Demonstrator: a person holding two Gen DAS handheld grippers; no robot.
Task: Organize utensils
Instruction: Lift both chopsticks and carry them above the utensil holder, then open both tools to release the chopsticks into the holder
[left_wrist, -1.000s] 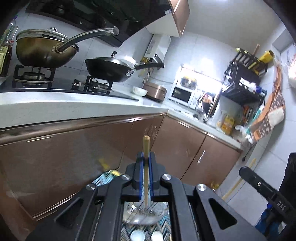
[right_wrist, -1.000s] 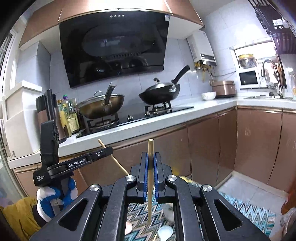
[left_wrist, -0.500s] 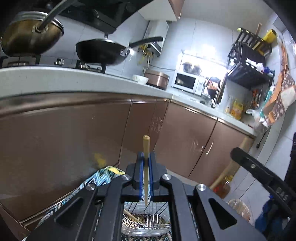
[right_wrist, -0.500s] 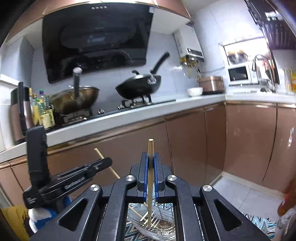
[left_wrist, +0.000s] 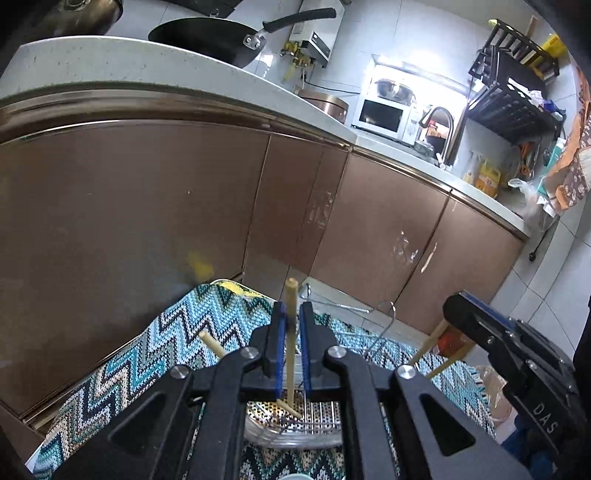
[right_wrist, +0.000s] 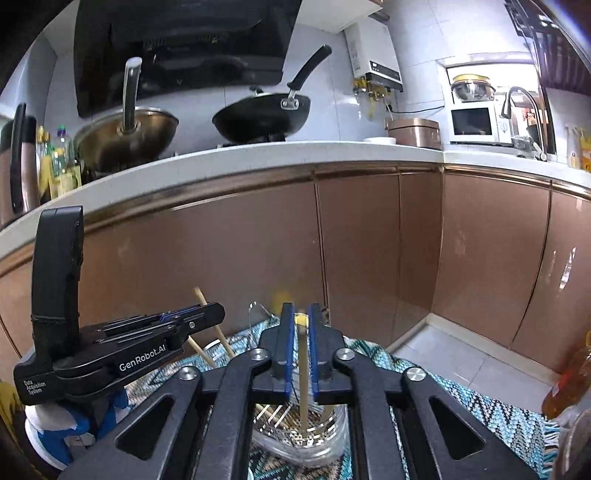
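Both grippers' jaws are just parting, the left gripper (left_wrist: 291, 350) and right gripper (right_wrist: 300, 350) loosening their chopsticks (left_wrist: 290, 332) over the holder (right_wrist: 301, 439), finishing this drop-off.

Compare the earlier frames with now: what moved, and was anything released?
Both grippers came down toward the clear utensil holder on the zigzag mat. The left gripper and right gripper have just been opening; each chopstick now stands loose between the pads, tip inside the holder. Unchanged: the woks, the counter and the cabinets.
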